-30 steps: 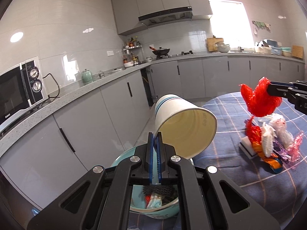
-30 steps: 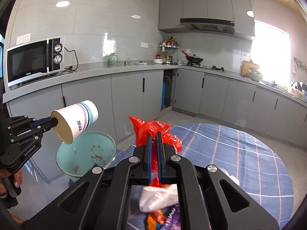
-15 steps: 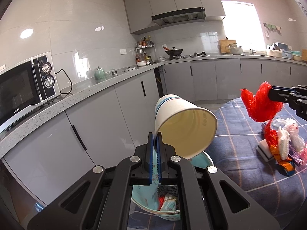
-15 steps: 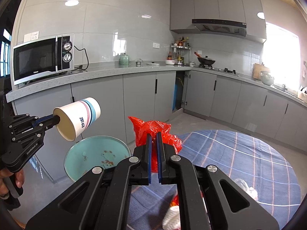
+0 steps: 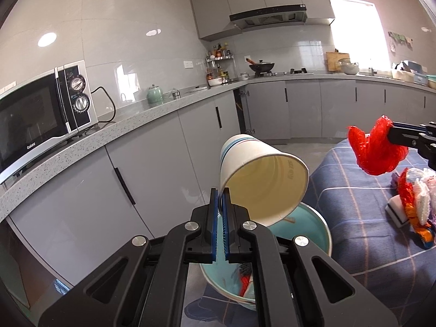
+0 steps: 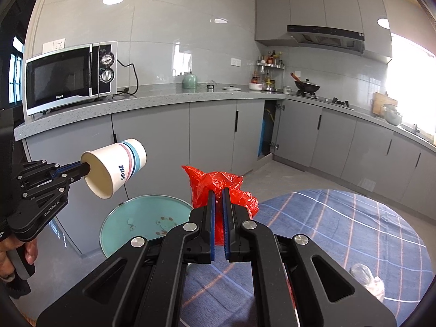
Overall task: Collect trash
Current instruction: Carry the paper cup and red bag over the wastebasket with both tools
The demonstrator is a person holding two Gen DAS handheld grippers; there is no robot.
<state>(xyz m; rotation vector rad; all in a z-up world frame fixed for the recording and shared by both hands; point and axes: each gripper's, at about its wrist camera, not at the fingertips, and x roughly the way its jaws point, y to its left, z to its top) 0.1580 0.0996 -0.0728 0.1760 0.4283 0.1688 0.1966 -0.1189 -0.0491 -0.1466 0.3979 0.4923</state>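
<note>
The left hand-held gripper (image 5: 220,190) pinches the white striped paper cup's (image 5: 261,174) rim, tipped sideways over the teal bowl (image 6: 141,218), while the right hand-held gripper (image 6: 218,190) clamps crumpled red plastic film (image 6: 218,182), both probably carried for disposal.

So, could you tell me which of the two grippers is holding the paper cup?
The left gripper: it pinches the rim of the paper cup, tipped over the teal bowl, while the right gripper holds a red plastic bag.

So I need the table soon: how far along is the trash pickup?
Partly done. Some scraps already lie in the teal bowl. In hand: the left gripper pinches the paper cup by its rim, and the right gripper holds a red plastic bag. Left: a pile of wrappers on the table.
</note>
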